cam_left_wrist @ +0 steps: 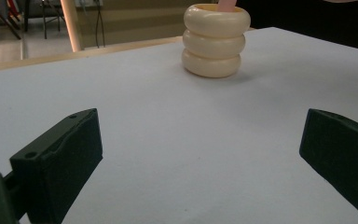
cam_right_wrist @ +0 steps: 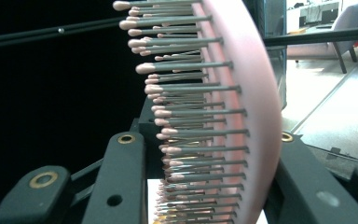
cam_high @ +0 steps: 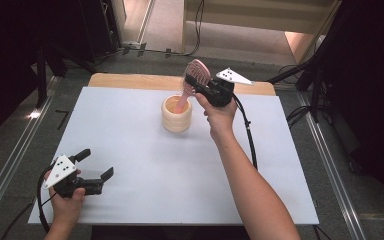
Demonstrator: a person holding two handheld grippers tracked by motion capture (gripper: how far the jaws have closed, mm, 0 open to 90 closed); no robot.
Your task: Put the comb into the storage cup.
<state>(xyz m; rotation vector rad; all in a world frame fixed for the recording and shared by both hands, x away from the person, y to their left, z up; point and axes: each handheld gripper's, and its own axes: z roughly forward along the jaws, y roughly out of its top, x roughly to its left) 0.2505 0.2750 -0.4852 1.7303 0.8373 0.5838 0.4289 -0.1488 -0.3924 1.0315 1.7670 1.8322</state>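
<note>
Hairbrush [cam_high: 197,75] handle hidden inside cup [cam_high: 176,118]

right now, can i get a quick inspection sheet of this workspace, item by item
surface: white table top, bare around the things; a wooden edge shows at its far side.
job's things: pink hairbrush, bristle head up, handle down inside the cream ringed cup, which stands upright near the far middle.
clutter: nothing seen.
grippers: right gripper shut on the hairbrush head, above the cup; left gripper open, holding nothing, low at the near left edge.
cables: a black cable trails from the right gripper across the table top; more cables lie on the floor beyond.
surroundings: dark stands and curtains on both sides, grey floor with metal rails.
</note>
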